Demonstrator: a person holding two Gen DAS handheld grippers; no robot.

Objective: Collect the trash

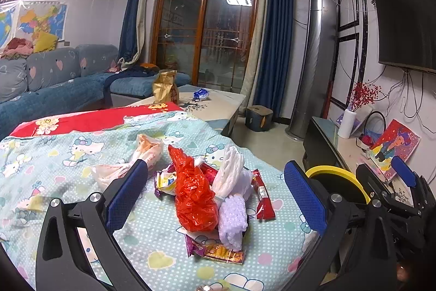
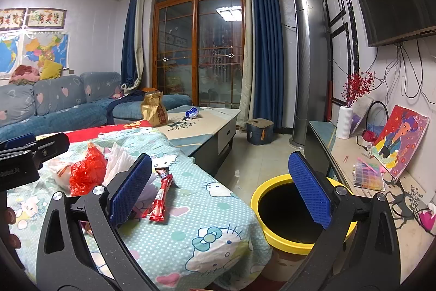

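Both claws you are holding, left gripper and right gripper, are gaping wide, pinching nothing. Trash is lying heaped on the cartoon-print cloth: one red bag, one pale bag, two white foam nets, at least four snack wrappers. The yellow bin is standing beside; its inside is reading dark.

The left wrist camera sits low over the patterned blanket, close to the trash pile, facing the far sliding glass door. The right wrist camera sits further right, above the blanket edge and the yellow bin, facing the same way. Both views share the pile, bin, coffee table, sofa and door.
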